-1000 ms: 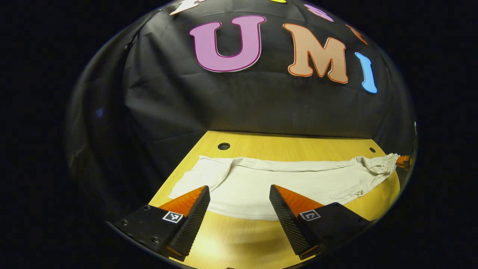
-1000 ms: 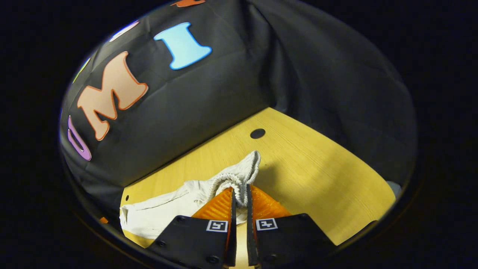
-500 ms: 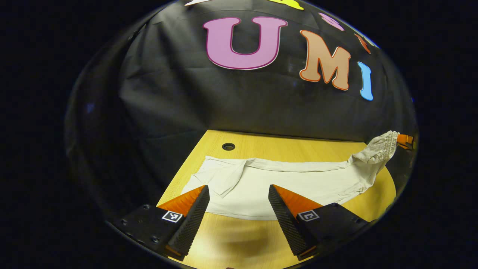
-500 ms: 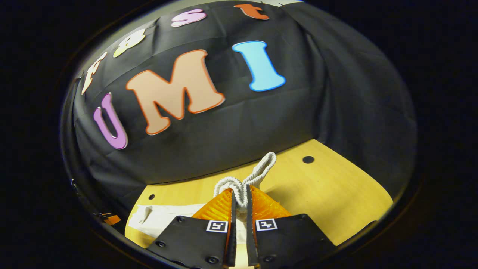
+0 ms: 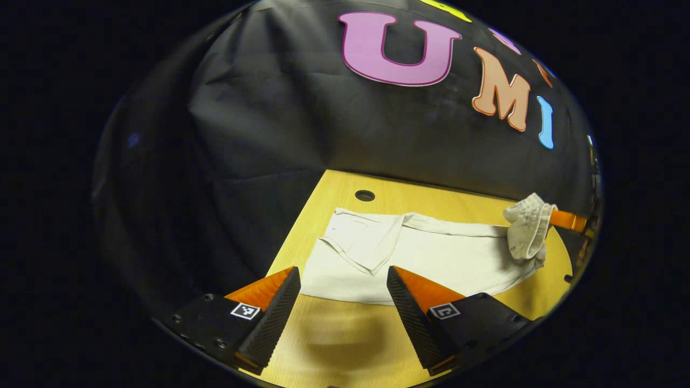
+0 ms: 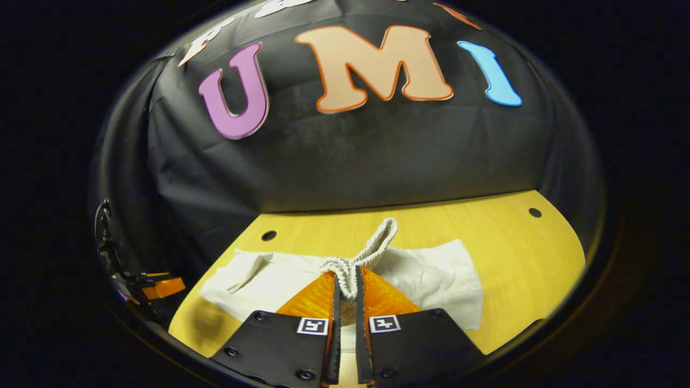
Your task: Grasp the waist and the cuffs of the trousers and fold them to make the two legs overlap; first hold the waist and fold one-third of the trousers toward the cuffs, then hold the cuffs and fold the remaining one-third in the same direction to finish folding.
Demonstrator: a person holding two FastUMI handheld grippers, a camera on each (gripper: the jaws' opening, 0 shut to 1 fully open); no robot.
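Right gripper view: right claw (image 6: 345, 288) pinches the waist (image 6: 360, 257) of one pair of trousers (image 5: 431, 256) above the desk (image 5: 345, 345); left claw (image 5: 342, 291) gapes wide, empty. Two desk holes (image 6: 268, 235) visible.

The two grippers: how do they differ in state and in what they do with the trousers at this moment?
The left gripper is open, its fingers wide apart and holding nothing; the right gripper is shut on the waistband of the trousers. The left gripper hovers by the near edge of the flat cloth, while the right gripper holds its end lifted off the table. Both point toward the booth's wall, over the same wooden table.
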